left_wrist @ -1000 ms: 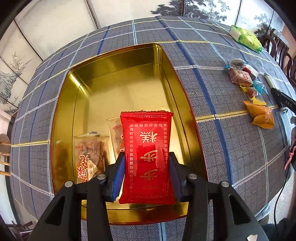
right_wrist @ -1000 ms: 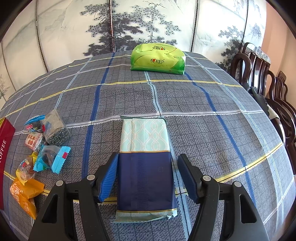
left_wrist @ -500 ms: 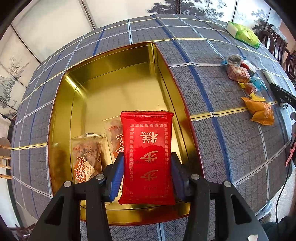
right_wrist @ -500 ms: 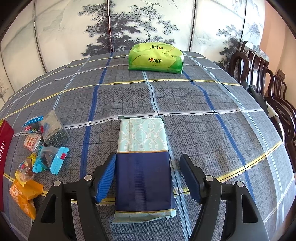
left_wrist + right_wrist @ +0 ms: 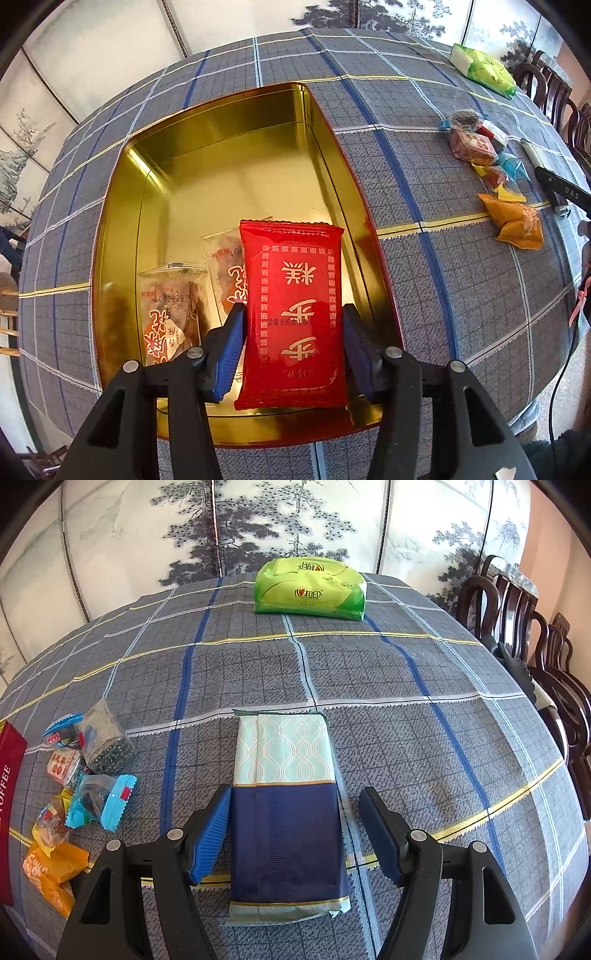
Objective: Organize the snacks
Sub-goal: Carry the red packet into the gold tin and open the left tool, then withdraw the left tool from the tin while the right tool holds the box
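So the left gripper [image 5: 293,354] is pointing steeply down into the open gold-coloured rectangular metal tin [image 5: 122,206], and the shiny red plastic snack packet with white characters [image 5: 291,314] sits between its blue ribbed pads. The jaws have just been easing apart; there's a sliver of daylight along the left pad and the right pad looks barely clear too, so the packet seems loose rather than pinched, lying at the tin's 6 o'clock end. Two clear-wrapped snack packets with orange lettering [image 5: 171,314] lie inside the tin at about 8 o'clock from the red one, partly tucked under it. Out on the grey-blue checked tablecloth [image 5: 461,295], a little pile of small mixed candy wrappers [image 5: 491,162] and an orange crinkly pouch [image 5: 517,225] sit well off at 2 o'clock. Over at the right gripper [image 5: 295,829], a flat navy and pale mint patterned foil packet [image 5: 286,805] lies on the cloth between the pads; the left pad is just at its edge, the right pad stands clearly off, so it's not gripped. A green plastic tissue pack [image 5: 310,589] is far off at 12 o'clock.
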